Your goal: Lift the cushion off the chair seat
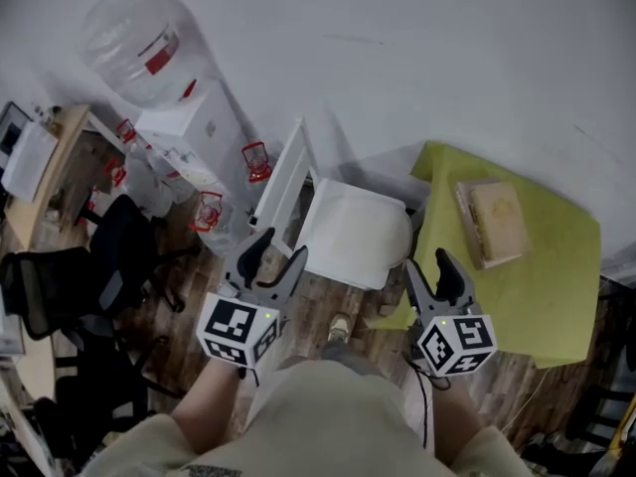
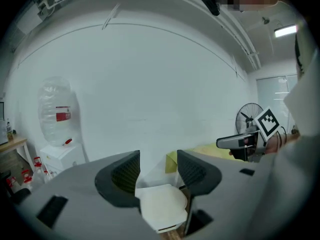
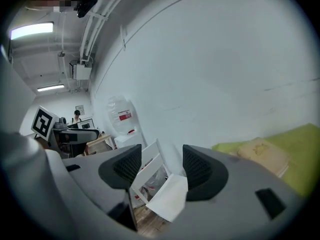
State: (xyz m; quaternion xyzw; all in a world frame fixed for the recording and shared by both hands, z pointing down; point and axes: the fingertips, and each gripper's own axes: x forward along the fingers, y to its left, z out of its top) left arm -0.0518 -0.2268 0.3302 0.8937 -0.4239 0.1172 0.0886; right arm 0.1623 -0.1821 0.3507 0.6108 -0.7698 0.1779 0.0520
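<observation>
A white chair [image 1: 343, 229] stands against the wall; its white seat [image 2: 162, 209] shows between my left jaws. A tan cushion [image 1: 497, 222] lies flat on the yellow-green table [image 1: 547, 286] to the chair's right, also in the right gripper view [image 3: 262, 153]. My left gripper [image 1: 280, 251] hangs open just short of the seat's near left corner, nothing between its pads [image 2: 157, 171]. My right gripper [image 1: 429, 274] is open and empty too, between the seat's right edge and the table [image 3: 160, 169]. Both are apart from the chair and the cushion.
A white water dispenser with a big clear bottle [image 1: 134, 48] stands left of the chair, with several smaller bottles [image 1: 204, 212] at its foot. Black office chairs [image 1: 119, 256] and a wooden desk [image 1: 45, 167] crowd the far left. A standing fan [image 2: 248, 115] is beyond the table.
</observation>
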